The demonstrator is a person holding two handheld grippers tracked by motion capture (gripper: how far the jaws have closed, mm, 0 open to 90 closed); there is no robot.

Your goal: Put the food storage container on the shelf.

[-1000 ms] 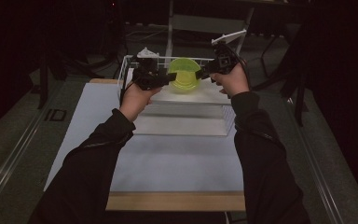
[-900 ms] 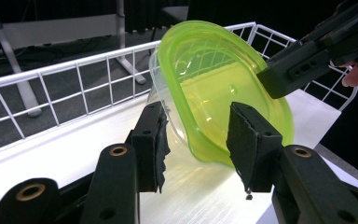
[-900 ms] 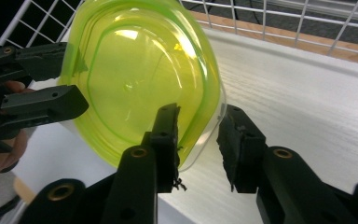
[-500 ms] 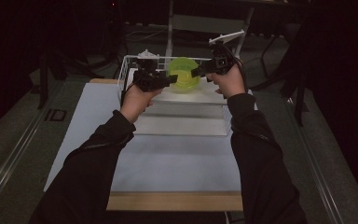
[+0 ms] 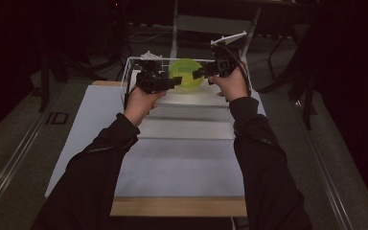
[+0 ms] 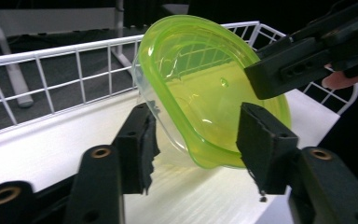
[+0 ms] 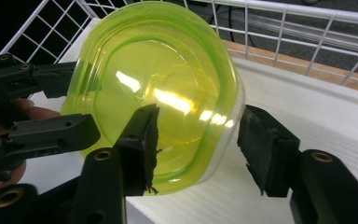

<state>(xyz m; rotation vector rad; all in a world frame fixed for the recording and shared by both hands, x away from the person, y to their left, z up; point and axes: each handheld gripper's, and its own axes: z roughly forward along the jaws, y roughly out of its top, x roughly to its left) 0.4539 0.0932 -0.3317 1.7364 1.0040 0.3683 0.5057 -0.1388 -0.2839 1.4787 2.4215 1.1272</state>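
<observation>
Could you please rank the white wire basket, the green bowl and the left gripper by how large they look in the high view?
1. white wire basket
2. green bowl and left gripper: these two look about alike, so I would not rank them.

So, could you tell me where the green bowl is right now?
The green bowl sits tilted inside the white wire basket at the table's far end, between the left gripper and right gripper.

Both arms wear long black sleeves [image 5: 103,158] that end at the wrist. Each hand holds a black gripper: left gripper [image 5: 175,82], right gripper [image 5: 197,73]. Their jaws are blocky, with brass-ringed screw holes and dark pads [image 6: 142,149] frayed at the edges. What looks like a pale three-cornered plate [image 5: 227,38] tops the right one.
</observation>
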